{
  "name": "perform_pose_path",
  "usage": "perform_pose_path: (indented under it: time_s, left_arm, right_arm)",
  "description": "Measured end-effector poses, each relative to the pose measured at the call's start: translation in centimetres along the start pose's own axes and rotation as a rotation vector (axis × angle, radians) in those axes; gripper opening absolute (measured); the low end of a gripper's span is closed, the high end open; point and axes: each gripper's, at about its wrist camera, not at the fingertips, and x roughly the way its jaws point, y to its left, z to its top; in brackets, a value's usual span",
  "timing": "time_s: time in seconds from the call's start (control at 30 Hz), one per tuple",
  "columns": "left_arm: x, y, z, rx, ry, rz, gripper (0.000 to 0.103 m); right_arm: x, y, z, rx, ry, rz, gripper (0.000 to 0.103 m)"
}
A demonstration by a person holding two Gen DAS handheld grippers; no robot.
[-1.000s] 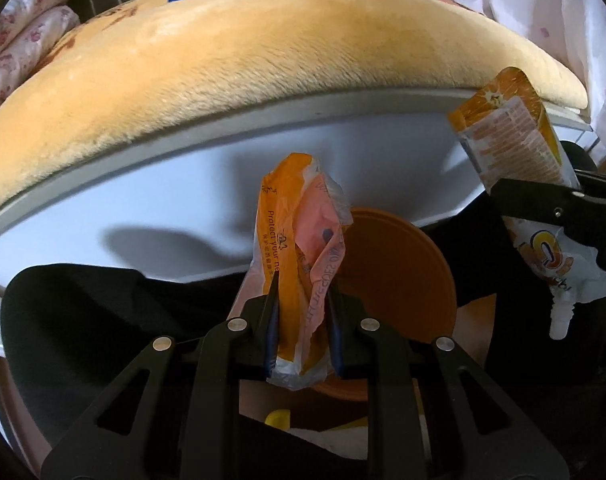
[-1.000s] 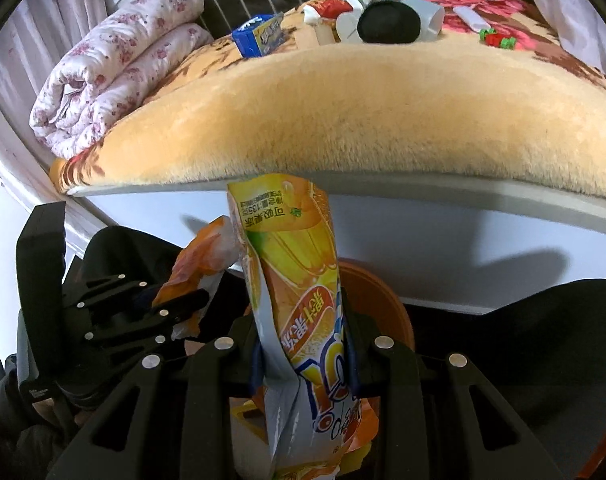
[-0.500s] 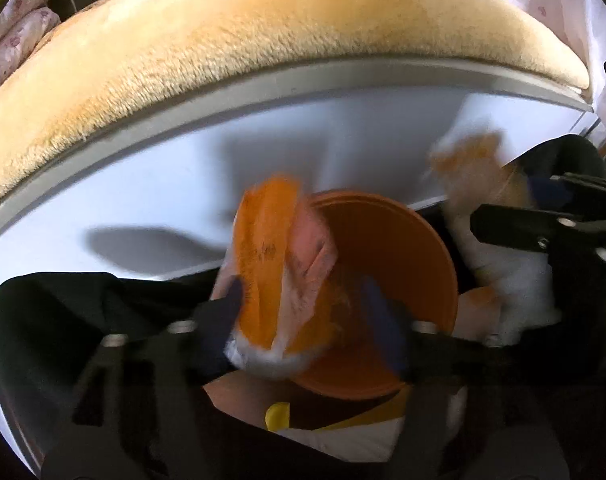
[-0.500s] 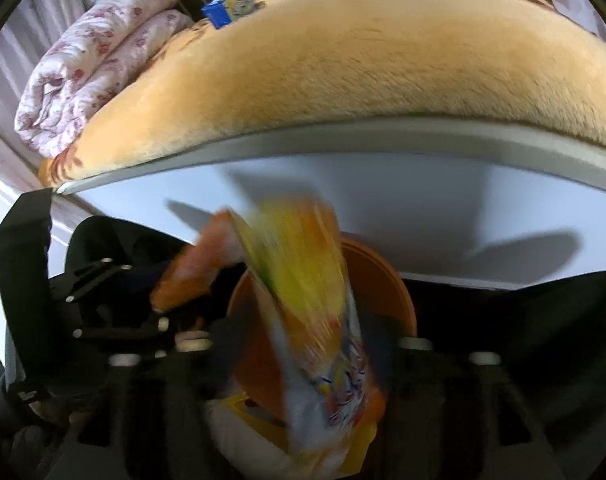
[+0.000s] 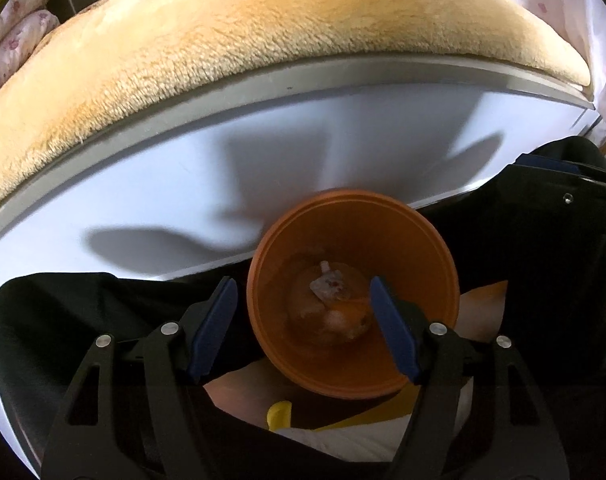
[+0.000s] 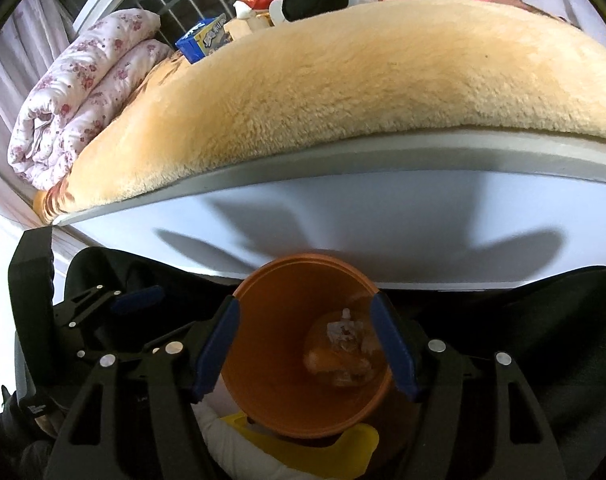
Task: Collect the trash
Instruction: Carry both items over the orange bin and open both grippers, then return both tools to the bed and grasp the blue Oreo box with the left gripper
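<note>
Both tongs, left tongs point(image 5: 303, 330) and right tongs point(image 6: 305, 350), have just spread and hold nothing; two wrappers point(image 5: 335, 304) lie in the orange bin point(image 5: 355, 216). Lift straight out, clear of its 12 o'clock rim.

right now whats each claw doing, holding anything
Left claw: open, empty, jaws just opened, over the orange bin; wrappers lie inside.
Right claw: open, empty, jaws just opened, over the same bin.
</note>
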Motion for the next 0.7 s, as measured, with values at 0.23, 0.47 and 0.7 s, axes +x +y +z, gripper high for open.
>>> perform_pose_path:
  time_s: [0.23,0.47,0.7]
  left_arm:
    - [-2.0,0.0,0.7,0.011,-0.063,0.045,0.068]
    - [-7.2,1.3,3.8,-0.016,-0.212,0.067,0.074]
    - [-9.6,2.9,8.7,-0.085,-0.319,0.109,0.082]
  right_arm:
    - [-2.2,0.7,1.2,-0.038,-0.055,-0.010,0.067]
    - [-5.5,1.5,6.0,-0.099,-0.156,-0.038,0.067]
    - [-4.7,2.1,15.2,-0.114,-0.239,-0.085,0.067]
